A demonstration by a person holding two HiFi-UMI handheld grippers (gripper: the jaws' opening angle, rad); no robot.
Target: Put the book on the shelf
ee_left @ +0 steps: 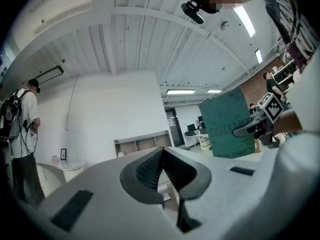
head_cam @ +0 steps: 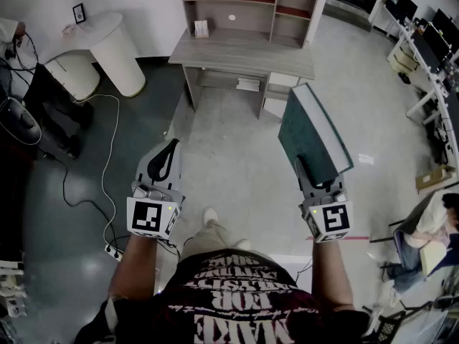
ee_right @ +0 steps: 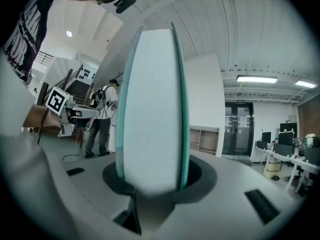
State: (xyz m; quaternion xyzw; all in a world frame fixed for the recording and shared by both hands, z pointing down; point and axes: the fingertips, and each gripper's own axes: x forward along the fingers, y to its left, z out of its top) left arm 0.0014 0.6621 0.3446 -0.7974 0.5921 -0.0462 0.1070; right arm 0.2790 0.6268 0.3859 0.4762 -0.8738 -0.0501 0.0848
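A thick book with a dark green cover (head_cam: 310, 131) stands on edge in my right gripper (head_cam: 315, 172), whose jaws are shut on its lower end. In the right gripper view its white page block (ee_right: 150, 109) fills the middle between the pads. The same book (ee_left: 231, 124) shows at the right in the left gripper view. My left gripper (head_cam: 163, 160) is held level to the left, shut, with nothing between its pads (ee_left: 161, 170). The wooden shelf unit (head_cam: 251, 2) stands on a desk (head_cam: 244, 52) ahead, against the wall, well beyond both grippers.
A round white stand (head_cam: 107, 45) sits left of the desk. Cables and a power strip (head_cam: 115, 249) lie on the floor at the left. Desks with monitors (head_cam: 430, 41) line the right side, and a seated person (head_cam: 430, 228) is at the lower right. Another person (ee_left: 22, 134) stands at the left.
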